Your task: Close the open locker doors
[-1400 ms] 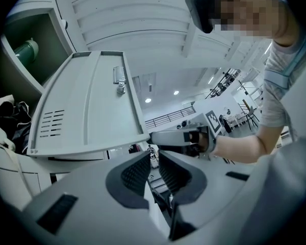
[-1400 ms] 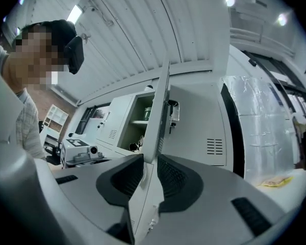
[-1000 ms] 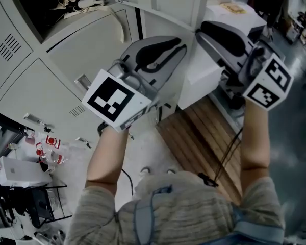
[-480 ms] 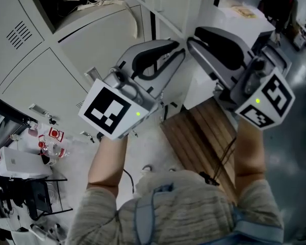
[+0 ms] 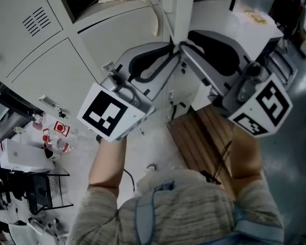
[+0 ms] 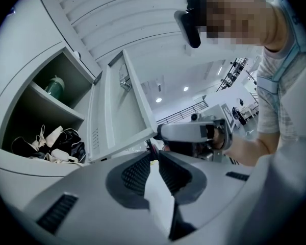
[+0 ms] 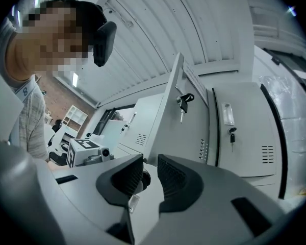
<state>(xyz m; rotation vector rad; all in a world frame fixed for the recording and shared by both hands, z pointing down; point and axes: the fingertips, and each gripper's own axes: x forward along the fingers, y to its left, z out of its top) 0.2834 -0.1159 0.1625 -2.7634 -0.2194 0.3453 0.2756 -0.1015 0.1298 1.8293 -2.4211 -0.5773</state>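
Open locker door [image 6: 115, 114] stands swung well out from its compartment [image 6: 41, 111]. Inside are a green bottle [image 6: 53, 84] on the shelf and a heap of bags and straps [image 6: 51, 146] below. The door is not closed yet.

Change over the last second is small. The head has turned, so the locker front has slid across the head view and the door now shows nearly edge-on. Both tools have kept to the door's free edge and drawn a shade closer together, one on each side of it. Whether the door itself has swung at all, I cannot tell.

Left hand-held gripper [image 5: 169, 47]: on the inner side of the door, between it and the compartment. Jaws drawn almost together, a thin slit between the ribbed pads, nothing in it.

Right hand-held gripper [image 5: 189, 37]: on the outer side, looking along the face that carries the keys [image 7: 182, 105] hanging in the lock. Jaws likewise near-closed, gripping nothing. A small dark rounded shape shows through the slit, too small to identify. Beyond it, the neighbouring door [image 7: 245, 131] is already shut.

Reading: positioning only, push not begun. The right tool looks best placed to press the outer face home. The left sits in the closing path and probably has to pull clear first, or risk a pinch.
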